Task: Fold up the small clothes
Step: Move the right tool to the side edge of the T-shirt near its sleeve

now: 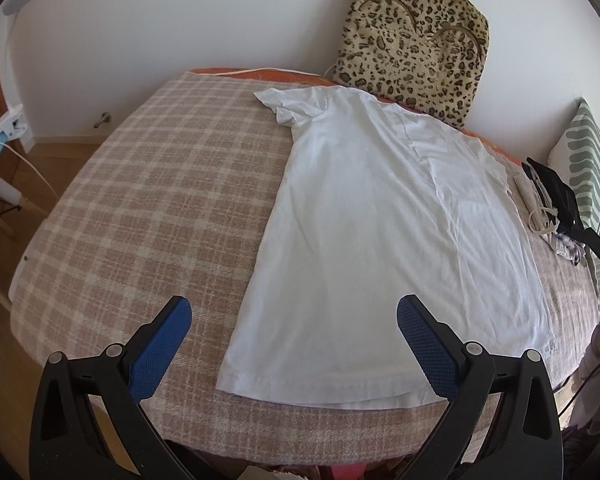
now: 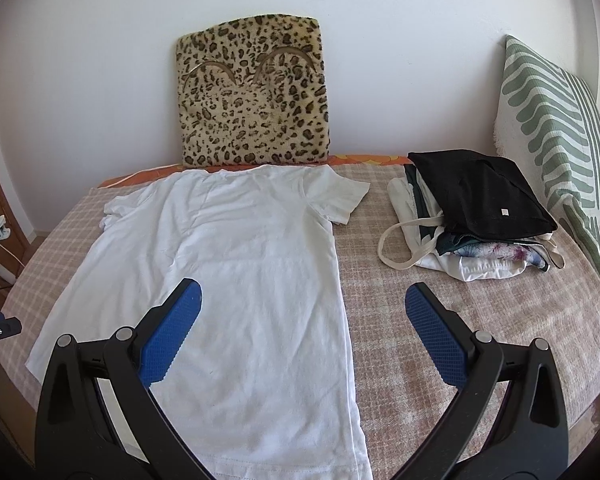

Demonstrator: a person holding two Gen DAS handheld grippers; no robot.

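A white T-shirt (image 1: 384, 216) lies spread flat on the checked bed cover (image 1: 140, 208), collar toward the wall and hem toward me. My left gripper (image 1: 294, 314) hovers open above the hem's left corner, nothing between its blue pads. In the right wrist view the same T-shirt (image 2: 236, 272) fills the left half, both sleeves out. My right gripper (image 2: 303, 300) is open over the shirt's right side edge, holding nothing.
A leopard-print cushion (image 2: 256, 96) leans on the wall behind the collar. A pile of folded clothes topped by a black garment (image 2: 480, 200) sits at the right, next to a green-striped pillow (image 2: 556, 128). A white clamp lamp (image 1: 8, 64) stands left of the bed.
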